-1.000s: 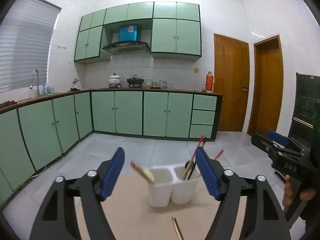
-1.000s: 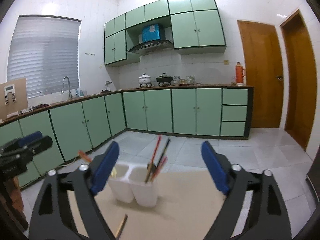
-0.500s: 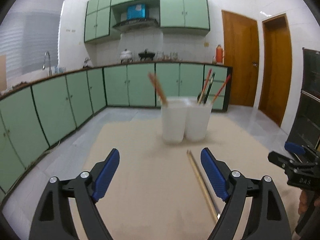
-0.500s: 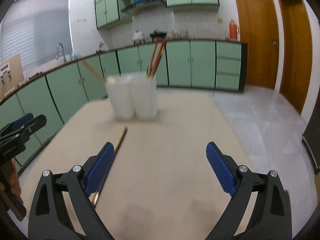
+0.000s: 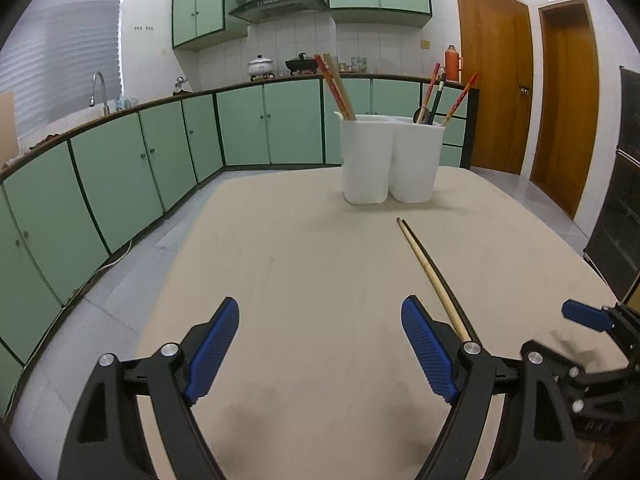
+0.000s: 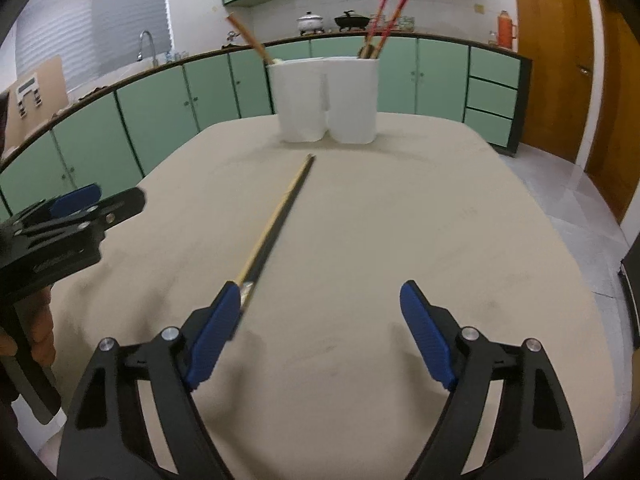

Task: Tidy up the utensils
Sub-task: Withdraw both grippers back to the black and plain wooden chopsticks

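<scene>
One pair of chopsticks (image 6: 280, 216) lies on the bench (image 6: 400, 220) before one white two-compartment holder (image 6: 324, 98). Left hand-held gripper (image 5: 320, 320) spread and empty; right hand-held gripper (image 6: 320, 300) wide, its jaws just narrowing around nothing. The chopsticks' near ends are hidden behind a blue pad.

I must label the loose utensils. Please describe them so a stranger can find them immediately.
On the beige table, before the white two-cup holder, a chopstick pair lies flat. Unlike the upright sticks inside the holder, it is loose.
</scene>
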`<state>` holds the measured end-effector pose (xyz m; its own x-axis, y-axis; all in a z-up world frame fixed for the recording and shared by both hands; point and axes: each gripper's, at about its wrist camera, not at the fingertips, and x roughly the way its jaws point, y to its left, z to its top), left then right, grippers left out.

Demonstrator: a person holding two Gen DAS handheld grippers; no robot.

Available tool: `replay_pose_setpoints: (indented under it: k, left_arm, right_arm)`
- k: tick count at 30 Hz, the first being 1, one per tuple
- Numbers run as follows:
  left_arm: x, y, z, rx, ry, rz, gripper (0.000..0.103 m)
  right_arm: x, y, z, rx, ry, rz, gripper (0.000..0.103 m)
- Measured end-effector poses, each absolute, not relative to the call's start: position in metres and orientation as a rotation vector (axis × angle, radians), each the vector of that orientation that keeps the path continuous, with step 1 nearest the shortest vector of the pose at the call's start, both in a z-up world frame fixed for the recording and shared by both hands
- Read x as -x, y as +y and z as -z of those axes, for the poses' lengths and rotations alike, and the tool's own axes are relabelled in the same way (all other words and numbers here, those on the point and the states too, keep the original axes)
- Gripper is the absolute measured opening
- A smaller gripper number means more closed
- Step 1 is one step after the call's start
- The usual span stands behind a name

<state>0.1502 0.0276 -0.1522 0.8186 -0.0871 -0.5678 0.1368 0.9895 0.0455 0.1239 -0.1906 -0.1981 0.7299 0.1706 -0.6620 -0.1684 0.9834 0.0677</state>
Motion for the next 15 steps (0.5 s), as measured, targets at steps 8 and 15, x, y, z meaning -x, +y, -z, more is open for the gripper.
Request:
replay_pose_setpoints:
  k: [8, 15]
  left_arm:
    - [-0.148, 0.030, 0.156, -0.073, 0.609, 0.116, 0.082]
    - [-0.147, 0.027, 0.157, -0.069, 0.611, 0.125, 0.082]
  right_arm:
    - [-0.121, -0.175, 0.204, 0.038, 0.765, -0.231, 0.057]
    - [-0.118, -0.168, 0.203, 0.062, 0.763, -0.264, 0.053]
